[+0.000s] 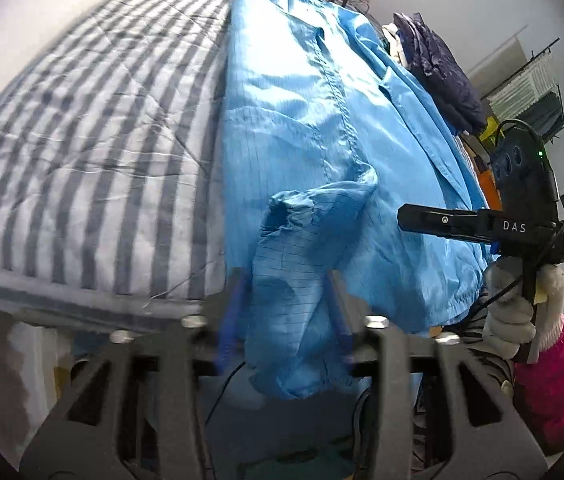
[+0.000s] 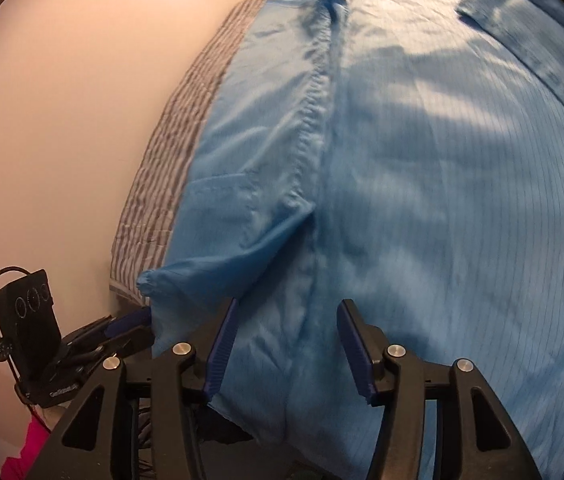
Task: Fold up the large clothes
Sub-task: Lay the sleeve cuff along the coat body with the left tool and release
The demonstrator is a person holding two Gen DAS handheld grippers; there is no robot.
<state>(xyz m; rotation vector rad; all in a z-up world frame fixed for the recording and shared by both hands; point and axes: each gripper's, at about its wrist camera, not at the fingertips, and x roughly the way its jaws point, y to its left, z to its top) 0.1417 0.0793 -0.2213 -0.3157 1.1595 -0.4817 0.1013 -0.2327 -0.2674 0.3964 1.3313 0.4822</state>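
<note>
Blue fabric right at your left gripper (image 1: 286,312): in the left wrist view the elastic sleeve cuff (image 1: 290,216) and the sleeve below it hang between your fingers (image 1: 234,316). They look drawn in against the cloth, but motion blur smears both pads, so you cannot tell for certain that they pinch it. The blue jacket (image 1: 322,92) lies on the striped bed (image 1: 82,140), its long axis running from the bottom centre toward the top of the frame, collar end far from you. Your right gripper (image 1: 422,222) comes in from the right edge, hovering over the jacket's lower body, gloved hand (image 1: 510,320) behind it.

Now the right wrist view. Your right gripper (image 2: 286,344) has its fingers (image 2: 222,348) standing apart, straddling the jacket's near hem (image 2: 282,380); cloth lies between them, and the pads do not look pressed on it. A long seam (image 2: 314,92) climbs straight away from the fingers toward the top of the frame. At lower left, your left gripper (image 2: 130,326) meets the sleeve's (image 2: 242,232) end, so the left hand is the nearer one to that sleeve. By my reading, the fold will carry the sleeve rightward across the seam onto the body.
</note>
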